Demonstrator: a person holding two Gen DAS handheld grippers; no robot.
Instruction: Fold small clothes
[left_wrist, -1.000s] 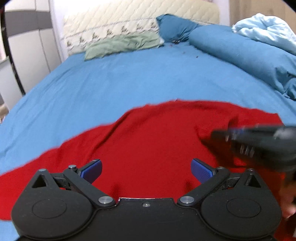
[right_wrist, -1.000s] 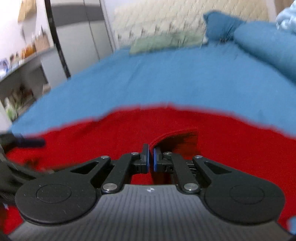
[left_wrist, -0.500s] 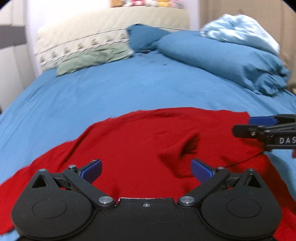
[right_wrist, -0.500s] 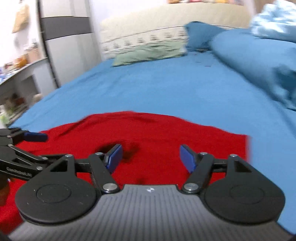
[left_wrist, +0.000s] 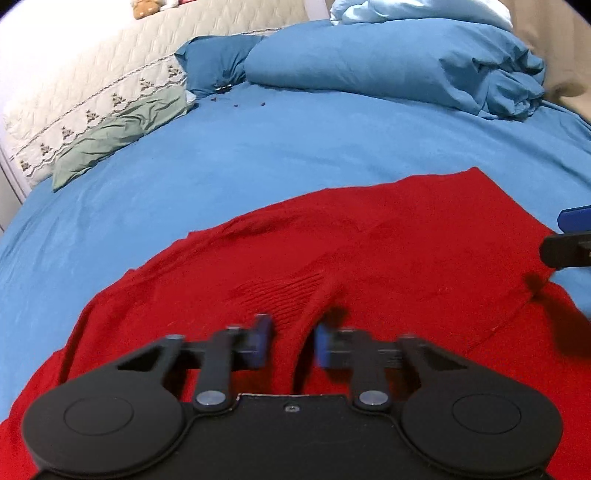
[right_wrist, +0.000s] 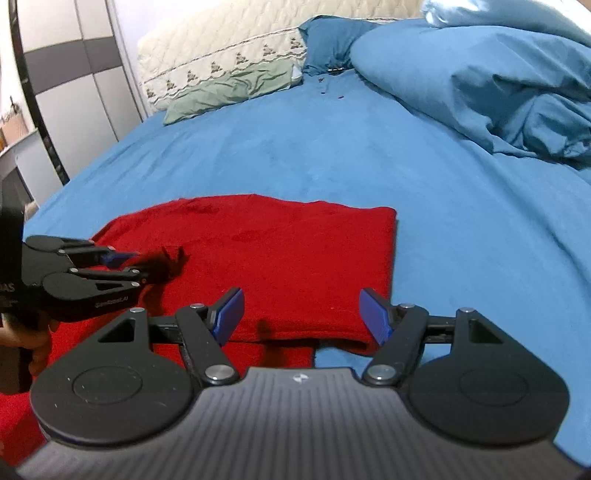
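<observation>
We are mid-fold: our left gripper (left_wrist: 290, 341) has just been closing on a ridge of the red sweater (right_wrist: 295, 251); right gripper (right_wrist: 301, 314) hovers wide, empty. Next we judge: lift and carry the pinch across.

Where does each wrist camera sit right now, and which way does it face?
Left wrist: on the left gripper, facing up the bed toward the headboard; jaws have just been closing on a ridge of the red garment; right gripper at the right edge.
Right wrist: on the right gripper, open over the garment's near edge; left gripper and hand at left.
Shared: garment, blue duvet, green cloth.
</observation>
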